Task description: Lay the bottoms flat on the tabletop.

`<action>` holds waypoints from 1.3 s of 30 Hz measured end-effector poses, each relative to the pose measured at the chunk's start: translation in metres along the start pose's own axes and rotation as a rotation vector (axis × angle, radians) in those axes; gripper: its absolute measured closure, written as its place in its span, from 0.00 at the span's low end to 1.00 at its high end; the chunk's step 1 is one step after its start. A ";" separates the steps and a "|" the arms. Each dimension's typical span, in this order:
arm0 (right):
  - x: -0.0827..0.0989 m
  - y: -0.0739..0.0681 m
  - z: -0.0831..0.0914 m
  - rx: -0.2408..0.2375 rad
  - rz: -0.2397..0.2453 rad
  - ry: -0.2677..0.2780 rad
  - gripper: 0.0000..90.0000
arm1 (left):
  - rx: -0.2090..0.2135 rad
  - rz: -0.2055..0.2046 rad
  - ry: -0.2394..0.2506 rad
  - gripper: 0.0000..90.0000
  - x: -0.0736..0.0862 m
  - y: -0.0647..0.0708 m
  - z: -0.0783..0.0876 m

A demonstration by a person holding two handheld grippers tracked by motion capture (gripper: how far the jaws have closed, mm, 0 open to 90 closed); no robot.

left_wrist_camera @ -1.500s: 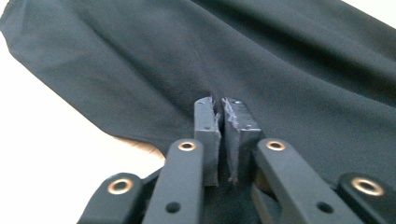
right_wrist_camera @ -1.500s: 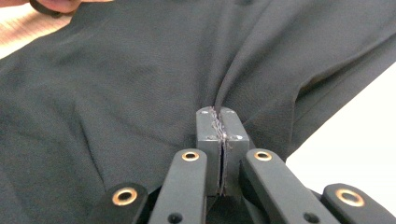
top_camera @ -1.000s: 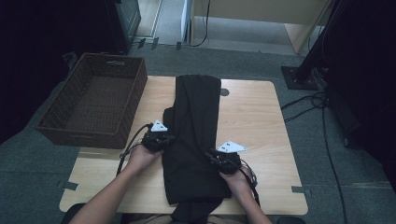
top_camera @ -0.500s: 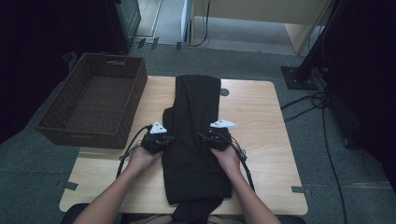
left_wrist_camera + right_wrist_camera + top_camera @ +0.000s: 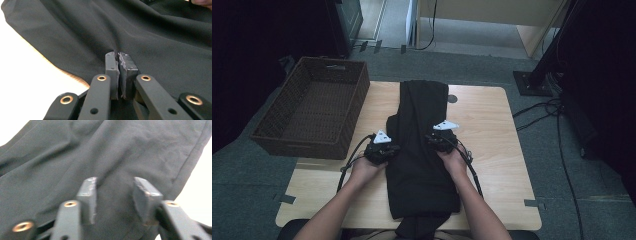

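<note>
A long black garment (image 5: 422,165) lies folded lengthwise down the middle of the wooden table (image 5: 492,130), its near end hanging over the front edge. My left gripper (image 5: 393,149) sits at the garment's left edge. In the left gripper view its jaws (image 5: 119,56) are shut on a pinch of the black fabric (image 5: 155,37), and creases run out from the pads. My right gripper (image 5: 434,137) rests on the garment's right half. Its jaws (image 5: 115,185) have just been closing but stand apart. Fabric (image 5: 125,150) lies beneath and between them, and the pads do not press on it.
A dark woven basket (image 5: 272,122) stands at the table's left, overlapping its edge. The right part of the tabletop is bare wood, with a round hole (image 5: 452,98) near the far edge. Cables (image 5: 557,115) and a black stand base (image 5: 532,82) lie on the floor to the right.
My right hand has moved from the garment's right edge, farther from the person and slightly left, onto the cloth. The left hand has stayed put at the left edge.
</note>
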State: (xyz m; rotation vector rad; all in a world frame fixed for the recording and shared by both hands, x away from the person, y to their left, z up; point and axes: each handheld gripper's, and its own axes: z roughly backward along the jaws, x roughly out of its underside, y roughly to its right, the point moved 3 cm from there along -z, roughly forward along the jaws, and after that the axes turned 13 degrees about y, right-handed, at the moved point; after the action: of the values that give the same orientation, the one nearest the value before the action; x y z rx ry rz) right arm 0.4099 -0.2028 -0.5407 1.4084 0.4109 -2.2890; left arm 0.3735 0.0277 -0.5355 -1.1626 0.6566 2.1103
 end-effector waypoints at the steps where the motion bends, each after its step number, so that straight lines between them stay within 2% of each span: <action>1: 0.000 -0.001 0.001 0.000 0.000 0.001 0.84 | 0.007 0.023 0.001 0.96 0.000 -0.001 0.000; 2: 0.001 -0.001 0.003 0.000 0.006 0.002 0.95 | 0.013 0.039 -0.002 0.96 0.000 -0.002 0.001; 3: 0.002 -0.001 0.004 -0.007 0.006 -0.001 0.99 | 0.021 0.047 -0.004 0.96 0.001 -0.004 0.002; 6: 0.004 -0.001 0.009 -0.027 -0.016 -0.001 1.00 | 0.024 0.029 -0.021 0.97 0.001 -0.002 0.006; 8: 0.006 -0.001 0.016 -0.042 -0.076 -0.021 1.00 | 0.032 0.002 -0.044 0.98 0.002 0.002 0.012; 9: 0.007 -0.001 0.022 -0.058 -0.109 -0.043 1.00 | 0.039 0.004 -0.055 0.98 0.003 0.003 0.014; 11: 0.011 -0.004 0.031 -0.078 -0.124 -0.061 1.00 | 0.058 0.014 -0.068 0.98 0.006 0.006 0.023; 13: 0.016 -0.008 0.042 -0.106 -0.127 -0.073 1.00 | 0.058 0.023 -0.043 0.92 0.006 0.006 0.031; 16: 0.022 -0.016 0.056 -0.130 -0.090 -0.088 1.00 | 0.030 0.005 0.022 0.80 -0.004 0.002 0.032; 19: 0.026 -0.023 0.069 -0.146 -0.028 -0.115 1.00 | -0.012 -0.009 0.048 0.69 -0.019 -0.007 0.023; 21: 0.028 -0.026 0.074 -0.153 -0.006 -0.122 1.00 | -0.041 -0.033 0.053 0.67 -0.028 -0.015 0.012; 25: 0.033 -0.029 0.084 -0.197 -0.029 -0.141 1.00 | -0.095 -0.026 0.052 0.64 -0.039 -0.032 -0.009; 26: 0.035 -0.030 0.087 -0.216 -0.037 -0.141 1.00 | -0.097 -0.024 0.048 0.63 -0.039 -0.034 -0.013; 28: 0.038 -0.033 0.093 -0.221 -0.044 -0.137 1.00 | -0.110 -0.021 0.032 0.62 -0.039 -0.038 -0.024; 29: 0.039 -0.033 0.094 -0.226 -0.036 -0.132 0.99 | -0.114 -0.035 0.023 0.61 -0.037 -0.039 -0.029; 33: 0.039 -0.028 0.094 -0.208 -0.050 -0.109 0.86 | -0.130 -0.051 0.009 0.61 -0.032 -0.039 -0.041; 34: 0.038 -0.027 0.094 -0.206 -0.066 -0.103 0.84 | -0.130 -0.053 0.006 0.62 -0.031 -0.039 -0.042; 37: 0.032 -0.019 0.094 -0.178 -0.077 -0.048 0.76 | -0.132 -0.098 0.005 0.71 -0.028 -0.039 -0.041; 39: 0.027 -0.012 0.092 -0.147 -0.079 0.004 0.74 | -0.119 -0.084 0.016 0.77 -0.027 -0.040 -0.041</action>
State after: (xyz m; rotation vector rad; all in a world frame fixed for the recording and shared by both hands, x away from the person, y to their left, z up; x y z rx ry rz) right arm 0.3220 -0.2394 -0.5237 1.3466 0.6325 -2.2668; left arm 0.4362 0.0190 -0.5369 -1.2504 0.4860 2.0954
